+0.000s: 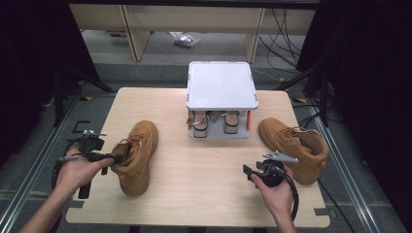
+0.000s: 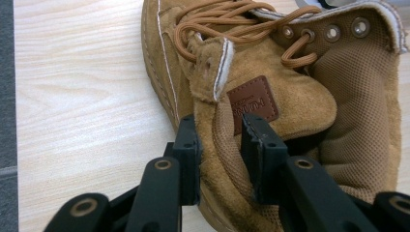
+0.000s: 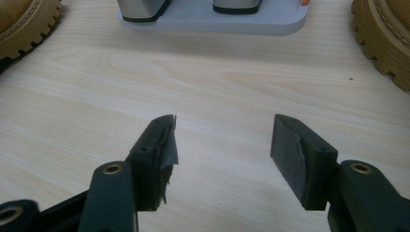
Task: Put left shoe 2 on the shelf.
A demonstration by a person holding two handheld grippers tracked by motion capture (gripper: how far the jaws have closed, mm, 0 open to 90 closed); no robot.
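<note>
A tan suede lace-up boot (image 1: 138, 155) lies on the left half of the wooden table (image 1: 204, 184), its opening towards my left gripper (image 1: 116, 158). In the left gripper view one jaw sits outside the boot (image 2: 270, 72) and the other inside it. My left gripper (image 2: 220, 125) is shut on the padded collar wall beside the tongue. The matching boot (image 1: 291, 145) stands at the right. My right gripper (image 1: 250, 171) hovers just left of it, over bare wood. Its jaws (image 3: 222, 130) are open with nothing between them.
A grey two-tier rack with a white top (image 1: 222, 85) stands at the table's far middle, with a pair of sandals (image 1: 216, 124) on its lower shelf. In the right gripper view, the rack's base (image 3: 212, 21) lies ahead, with a boot sole (image 3: 382, 38) to the right.
</note>
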